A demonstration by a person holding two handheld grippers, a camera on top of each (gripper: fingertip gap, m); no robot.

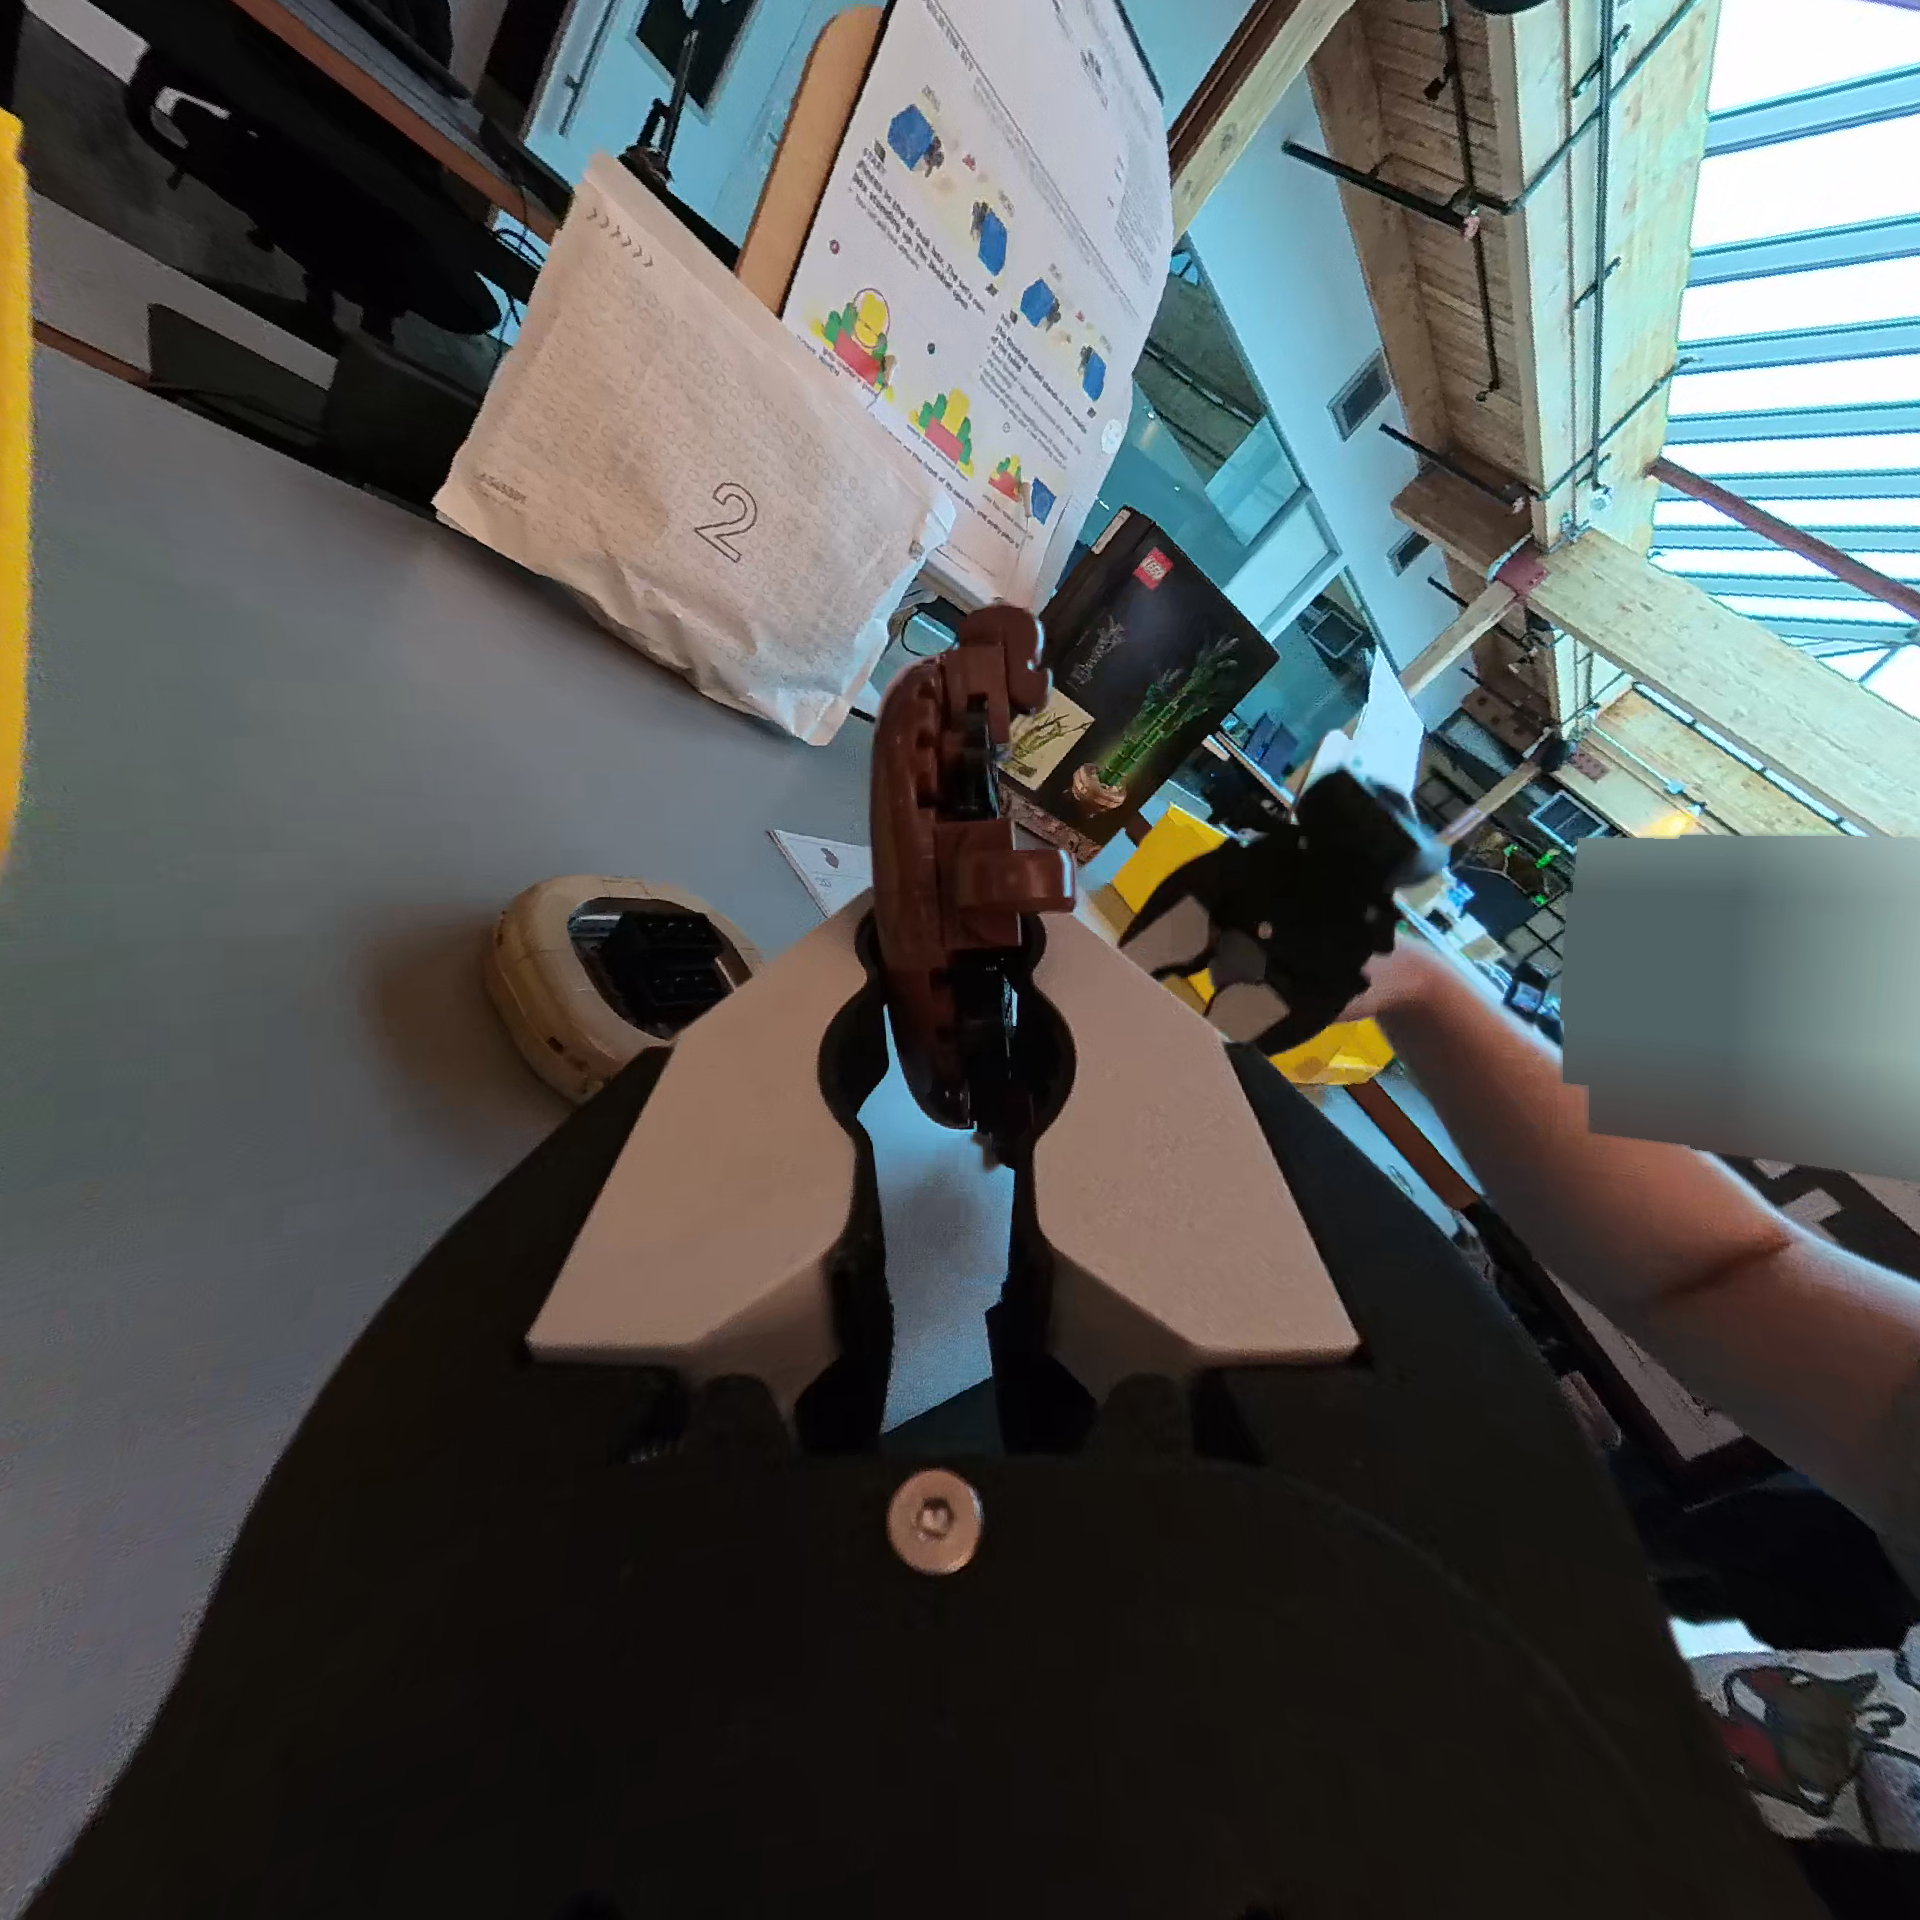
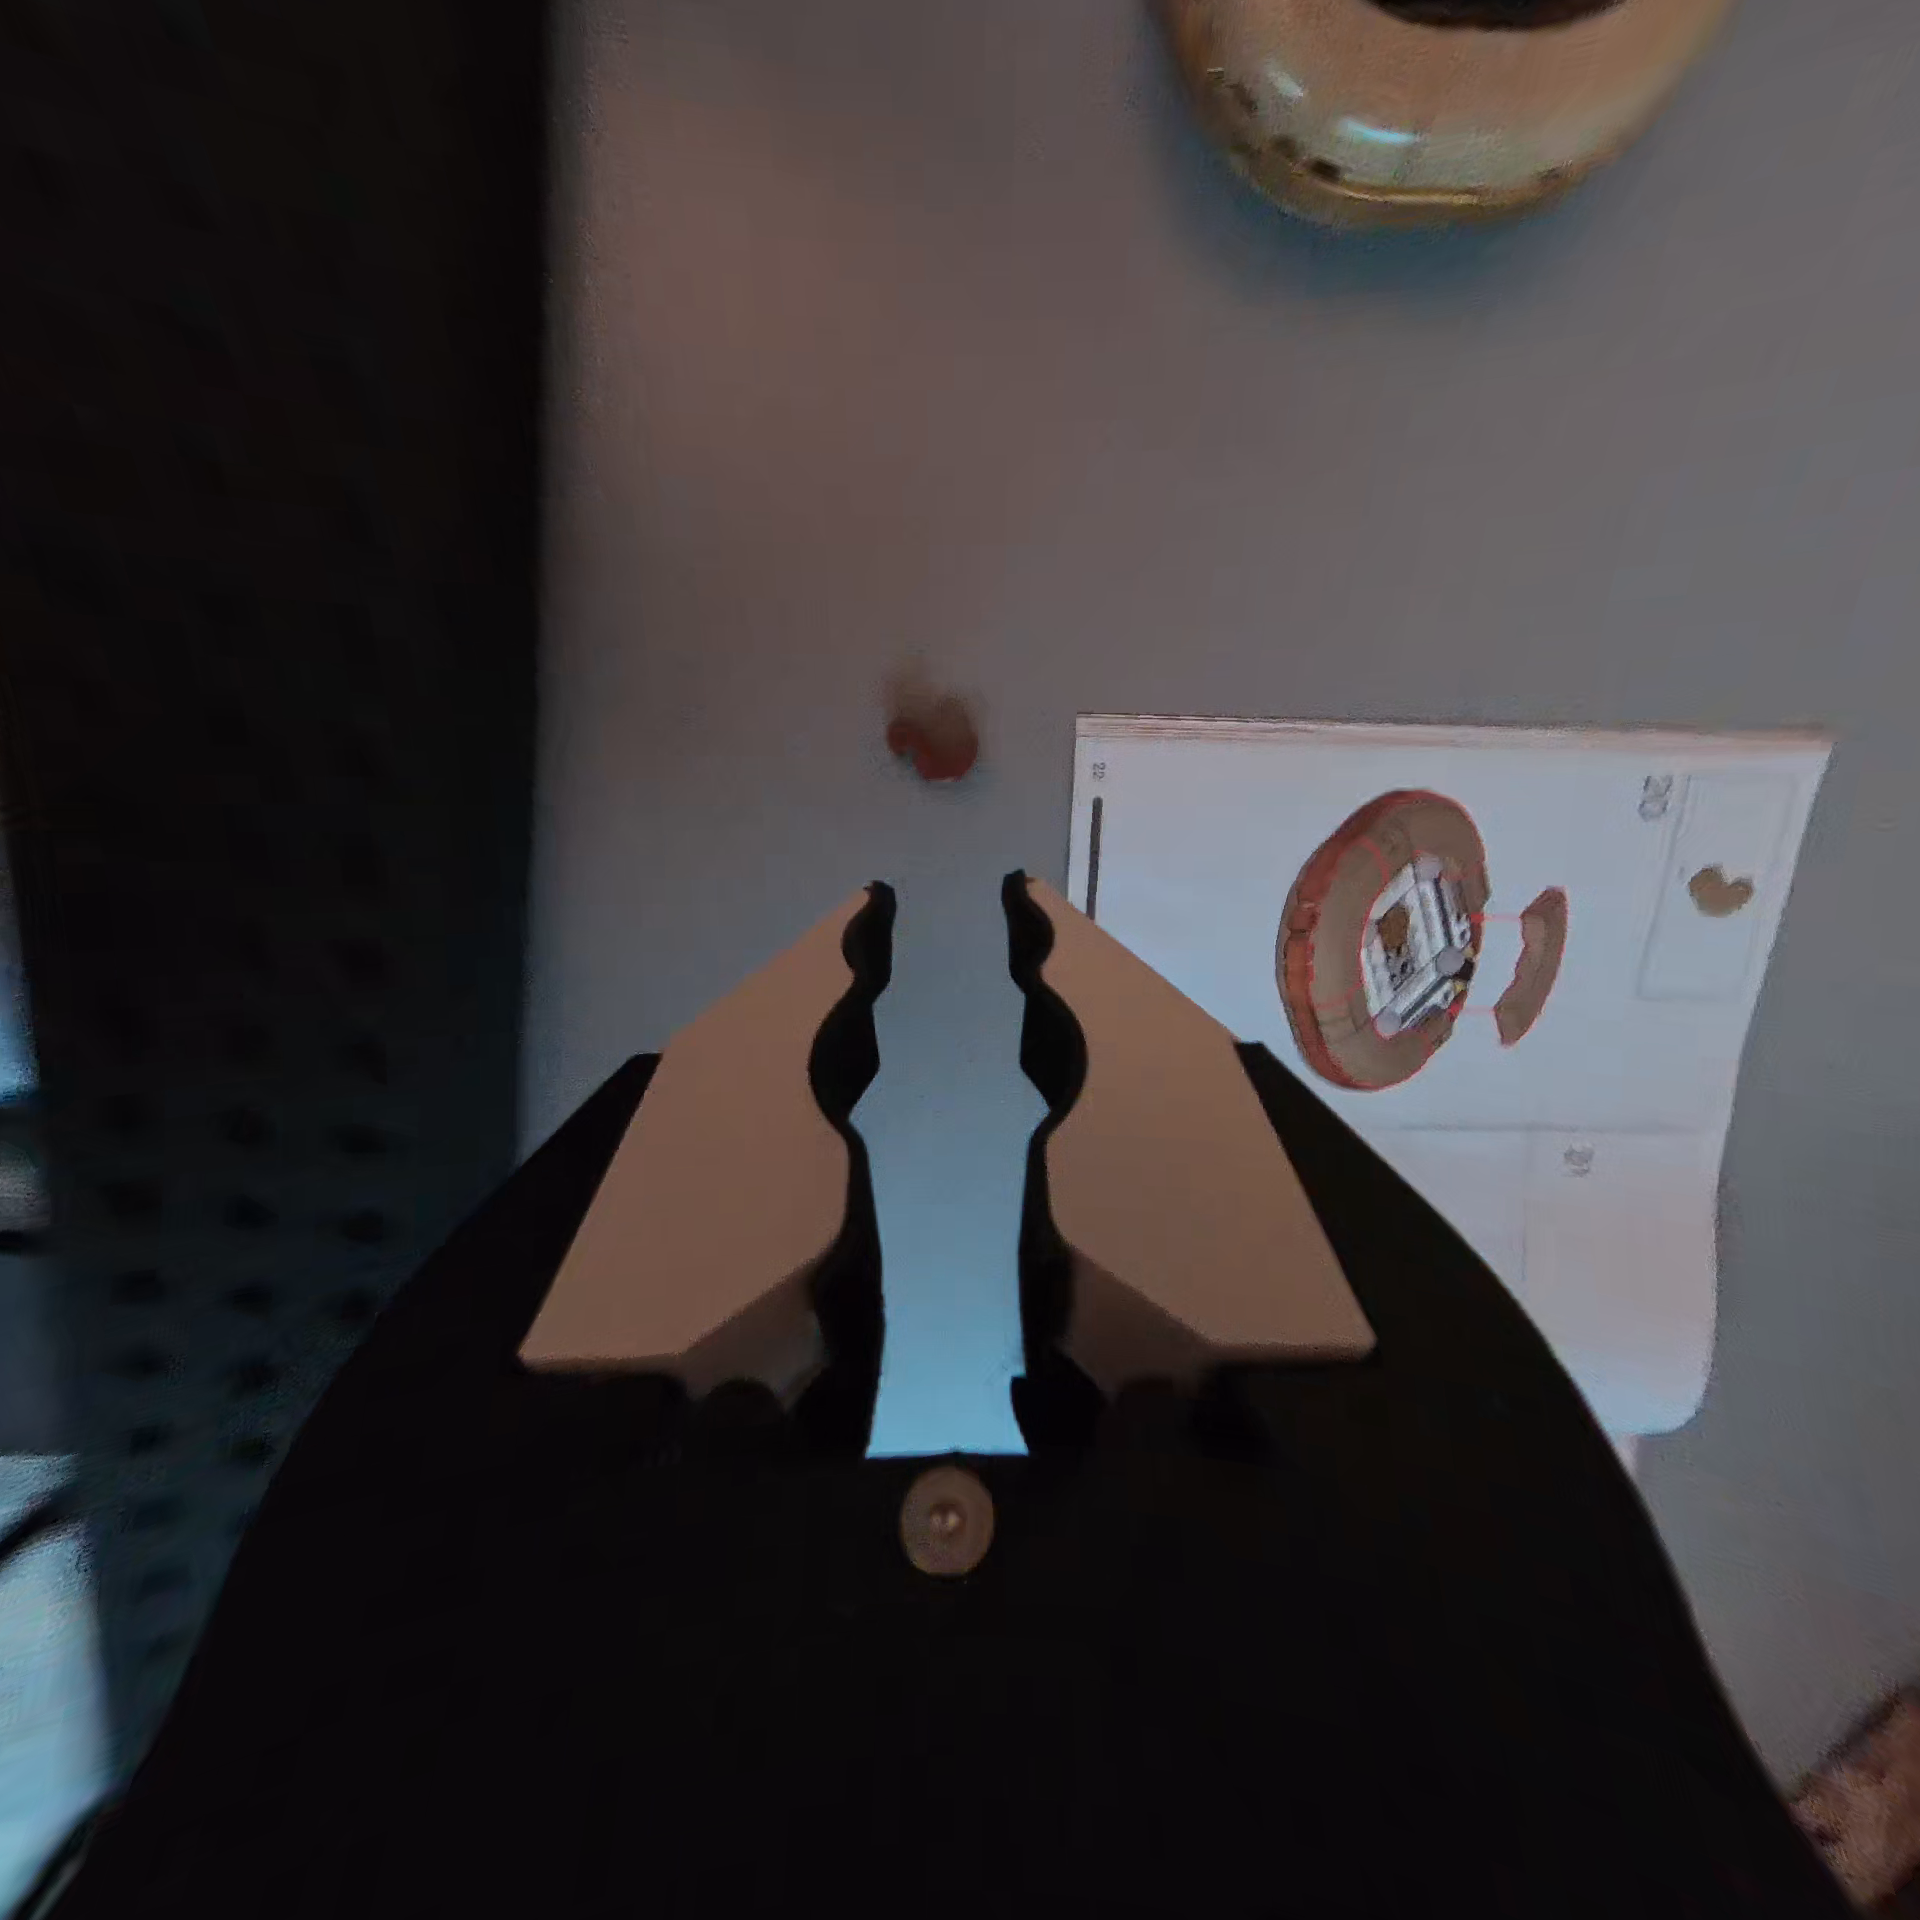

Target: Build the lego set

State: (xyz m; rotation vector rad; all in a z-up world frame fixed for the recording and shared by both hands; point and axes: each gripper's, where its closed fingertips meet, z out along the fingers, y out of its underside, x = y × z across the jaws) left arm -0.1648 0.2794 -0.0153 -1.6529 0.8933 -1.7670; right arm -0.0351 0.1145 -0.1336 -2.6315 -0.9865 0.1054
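Two tools working. Left gripper (image 1: 951,997) jaws clamp brown disc assembly (image 1: 940,831); right gripper (image 2: 943,894) jaws parted, empty. Small brown piece (image 2: 930,732) at 12 o'clock on surface (image 2: 1299,468): likely next pickup, needs a centred pinch.

Right wrist view: bare desk (image 2: 727,468) runs from the right tool (image 2: 943,896) up to a small brown piece (image 2: 932,734) at frame centre, nothing between. Open booklet (image 2: 1455,1039) blocks the right side, tan pot (image 2: 1455,114) sits upper right, dark panel (image 2: 260,623) walls off the left. Left wrist view: desk at left bare; paper bag (image 1: 686,499) and box (image 1: 1153,686) crowd the upper middle.
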